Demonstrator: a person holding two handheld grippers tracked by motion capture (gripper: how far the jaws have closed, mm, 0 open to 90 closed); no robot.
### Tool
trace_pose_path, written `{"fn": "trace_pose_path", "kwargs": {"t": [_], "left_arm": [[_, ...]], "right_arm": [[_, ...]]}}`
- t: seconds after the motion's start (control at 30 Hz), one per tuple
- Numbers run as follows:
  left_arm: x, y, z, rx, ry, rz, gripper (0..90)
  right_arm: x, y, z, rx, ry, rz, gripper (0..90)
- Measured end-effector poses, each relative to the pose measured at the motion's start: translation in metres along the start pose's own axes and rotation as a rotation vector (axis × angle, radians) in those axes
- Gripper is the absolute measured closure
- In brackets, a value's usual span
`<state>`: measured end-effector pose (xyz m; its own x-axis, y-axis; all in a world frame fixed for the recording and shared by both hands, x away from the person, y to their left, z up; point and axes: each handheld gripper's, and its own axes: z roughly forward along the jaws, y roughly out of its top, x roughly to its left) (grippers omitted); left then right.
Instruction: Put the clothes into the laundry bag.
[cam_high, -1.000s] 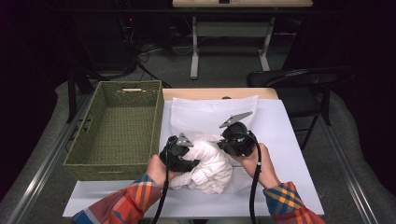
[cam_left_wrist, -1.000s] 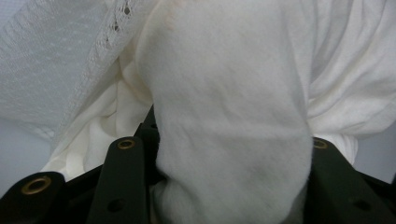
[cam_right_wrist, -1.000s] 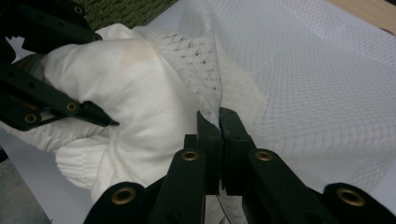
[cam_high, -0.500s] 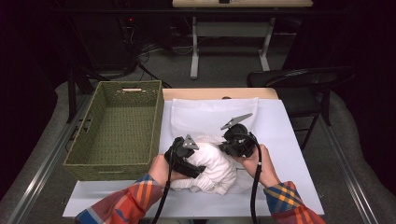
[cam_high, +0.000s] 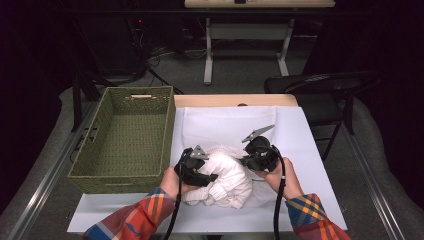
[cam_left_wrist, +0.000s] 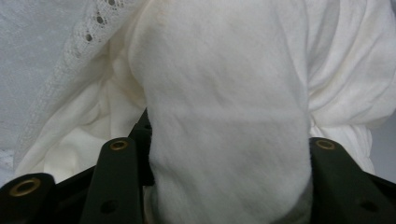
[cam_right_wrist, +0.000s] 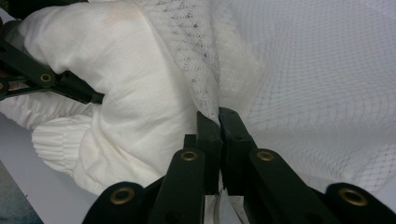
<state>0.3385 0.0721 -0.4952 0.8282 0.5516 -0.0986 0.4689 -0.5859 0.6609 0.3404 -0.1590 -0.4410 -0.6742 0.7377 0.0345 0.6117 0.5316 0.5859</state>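
Observation:
A bunched white garment (cam_high: 227, 182) lies on the white sheet near the table's front. My left gripper (cam_high: 210, 176) is shut on a thick fold of the garment (cam_left_wrist: 224, 107), and the cloth bulges up between its spread jaws. A white mesh bag (cam_high: 227, 125) lies flat behind the garment. My right gripper (cam_high: 246, 161) is shut on the mesh bag's (cam_right_wrist: 303, 70) near edge, holding it raised against the garment (cam_right_wrist: 130, 70). In the right gripper view, the left gripper (cam_right_wrist: 70, 86) comes in from the far left.
A woven green basket (cam_high: 125, 135) with nothing in it stands at the left, its right wall close to my left hand. A white sheet (cam_high: 310, 150) covers the table. A dark chair (cam_high: 320, 85) stands past the far right corner.
My left gripper has edged slightly right with the garment, bringing the bundle closer to the mesh edge. The right gripper has stayed about where it was.

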Motion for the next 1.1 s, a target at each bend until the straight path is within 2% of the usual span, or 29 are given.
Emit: {"fn": "trace_pose_path", "kwargs": {"t": [0.07, 0.13, 0.3, 0.43, 0.53, 0.63, 0.7, 0.8, 0.9, 0.97, 1.0, 1.03, 1.1], "left_arm": [[-0.001, 0.000, -0.003, -0.024, 0.021, -0.028, 52.8], [-0.002, 0.001, -0.007, -0.024, 0.045, -0.044, 53.8], [-0.005, 0.008, -0.015, -0.036, 0.090, -0.106, 53.7], [-0.009, 0.016, -0.019, -0.077, 0.151, -0.114, 53.4], [-0.009, 0.018, -0.012, -0.093, 0.183, -0.127, 52.1], [-0.007, 0.013, 0.005, -0.073, 0.176, -0.139, 48.5], [-0.006, 0.011, 0.010, -0.070, 0.171, -0.126, 42.2], [-0.008, 0.012, 0.008, -0.063, 0.168, -0.072, 32.5], [-0.008, 0.013, 0.000, -0.058, 0.137, -0.028, 22.6], [-0.006, 0.015, -0.004, -0.034, 0.086, 0.000, 17.3], [-0.006, 0.015, -0.007, -0.037, 0.088, 0.012, 16.0], [-0.005, 0.015, -0.008, -0.021, 0.071, 0.028, 15.6], [-0.003, 0.016, -0.009, -0.025, 0.045, 0.034, 13.8]], "right_arm": [[0.002, 0.001, -0.002, -0.008, 0.003, -0.004, 88.6], [0.003, 0.003, -0.005, -0.015, 0.005, -0.005, 88.8], [0.013, 0.008, -0.020, -0.063, 0.052, 0.010, 89.1], [0.019, 0.010, -0.028, -0.096, 0.068, 0.003, 89.1], [0.016, 0.010, -0.027, -0.100, 0.058, 0.009, 89.0], [0.011, 0.006, -0.018, -0.069, 0.036, 0.020, 88.5], [0.006, 0.002, -0.010, -0.046, 0.026, 0.029, 88.2], [0.002, -0.003, -0.008, -0.038, 0.024, 0.034, 87.5], [0.001, -0.004, -0.009, -0.041, 0.016, 0.031, 87.1], [0.001, -0.005, -0.010, -0.045, 0.011, 0.033, 87.2], [0.001, -0.005, -0.010, -0.047, 0.011, 0.033, 87.2], [0.001, -0.005, -0.010, -0.049, 0.009, 0.033, 87.2], [0.001, -0.005, -0.010, -0.050, 0.008, 0.034, 87.2]]}}
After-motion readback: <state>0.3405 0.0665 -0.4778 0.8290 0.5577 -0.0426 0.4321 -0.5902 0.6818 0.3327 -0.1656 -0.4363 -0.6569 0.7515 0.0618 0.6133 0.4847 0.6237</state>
